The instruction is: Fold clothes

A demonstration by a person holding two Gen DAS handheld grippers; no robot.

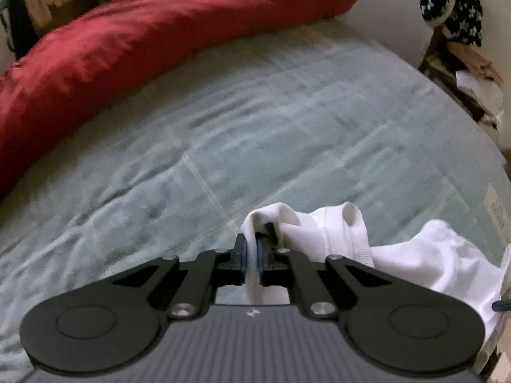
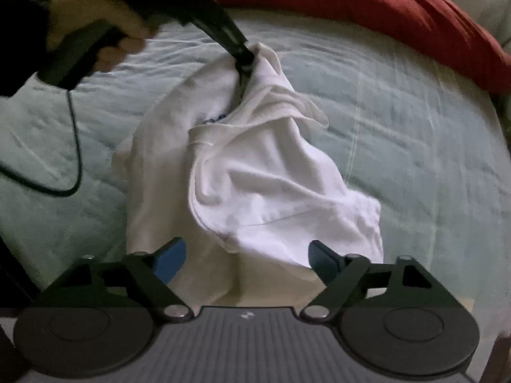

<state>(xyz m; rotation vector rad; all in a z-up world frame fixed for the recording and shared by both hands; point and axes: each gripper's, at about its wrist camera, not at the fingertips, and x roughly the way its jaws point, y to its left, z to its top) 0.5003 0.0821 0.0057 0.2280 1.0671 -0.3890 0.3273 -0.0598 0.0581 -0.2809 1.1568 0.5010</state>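
One gripper, the left gripper [image 1: 251, 255], pinched the white shirt [image 2: 255, 172] by an edge above the bed [image 1: 223, 127], probably to spread it, while the right gripper [image 2: 247, 260] waited unclenched near its lower hem.

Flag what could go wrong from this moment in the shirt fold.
The left hand-held gripper pinches only a small bunched edge of the white shirt, so the fabric might slip out. The right hand-held gripper is open over crumpled layers and may catch several at once. The cable trails near the shirt.
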